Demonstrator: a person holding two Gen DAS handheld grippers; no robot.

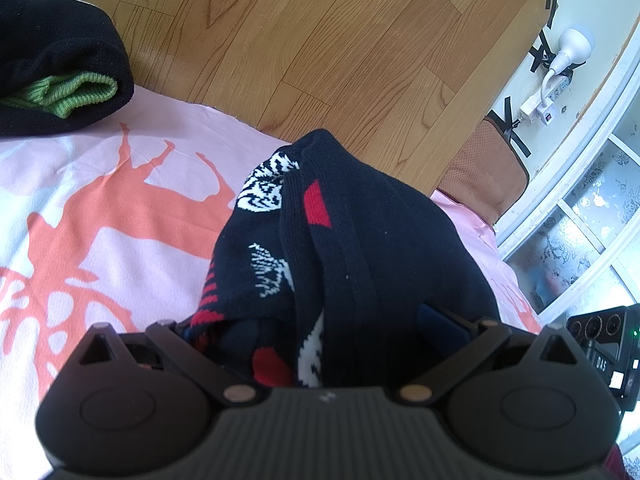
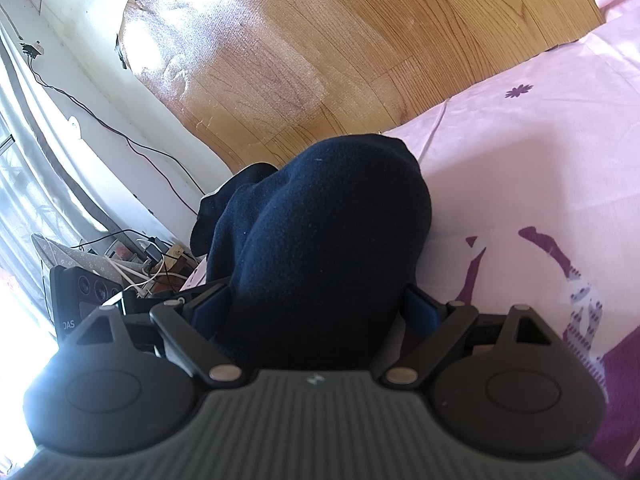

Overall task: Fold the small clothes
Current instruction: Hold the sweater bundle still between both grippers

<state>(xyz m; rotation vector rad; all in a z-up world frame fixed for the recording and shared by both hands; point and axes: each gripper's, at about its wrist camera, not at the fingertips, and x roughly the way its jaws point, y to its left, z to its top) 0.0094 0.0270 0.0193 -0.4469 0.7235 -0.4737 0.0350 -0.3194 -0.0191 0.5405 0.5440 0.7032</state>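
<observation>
While both grippers stand wide, the left gripper (image 1: 320,320) has a patterned black sock (image 1: 340,232) bunched between its fingers and the right gripper (image 2: 316,300) a navy sock (image 2: 332,232), each stretching away over the pink sheet (image 1: 120,208); beyond lie wood floor (image 1: 320,40) and a black bundle (image 1: 60,64)

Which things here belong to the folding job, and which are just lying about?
Part of the job:
- patterned black knit garment
- dark navy fleece garment
- black garment with green cuff
- pink sheet
- left tool, right tool

Lying about:
- white lamp
- power strip
- brown cushion
- cables
</observation>
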